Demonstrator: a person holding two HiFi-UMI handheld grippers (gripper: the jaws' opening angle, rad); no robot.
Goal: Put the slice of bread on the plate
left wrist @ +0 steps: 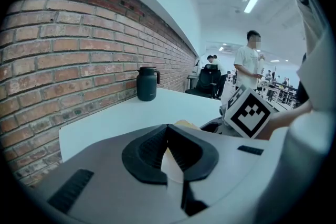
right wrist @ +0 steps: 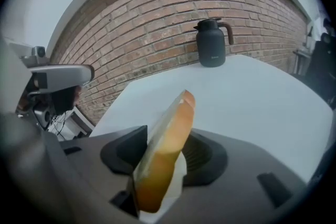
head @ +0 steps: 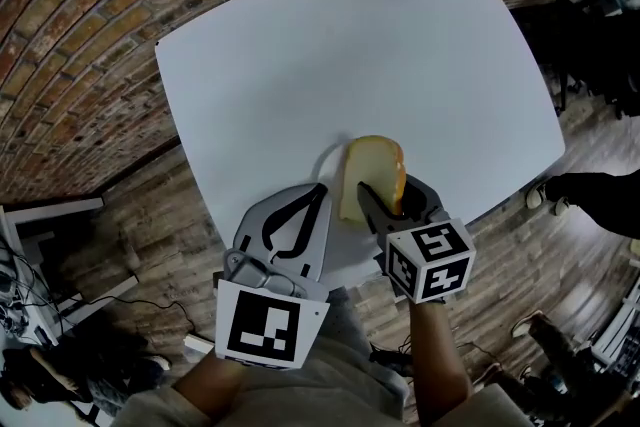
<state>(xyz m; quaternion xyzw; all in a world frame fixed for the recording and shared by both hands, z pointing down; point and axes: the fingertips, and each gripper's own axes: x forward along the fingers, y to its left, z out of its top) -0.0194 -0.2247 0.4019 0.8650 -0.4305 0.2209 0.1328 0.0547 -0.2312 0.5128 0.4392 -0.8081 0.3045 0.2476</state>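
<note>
- Right gripper (right wrist: 169, 139): jaws slackened; slice of bread (head: 372, 177) stands on edge between them, leaning on the left jaw.
- Plate (head: 330, 160): beneath those jaws.
- Left gripper (left wrist: 168, 128): jaws closed together, empty.

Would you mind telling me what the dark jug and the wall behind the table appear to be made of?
The jug looks like dark matte-coated metal or plastic, which of the two I cannot tell: its surface is even with only a soft sheen. The wall is bare red-brown brick, rough, with pale mortar joints.
</note>
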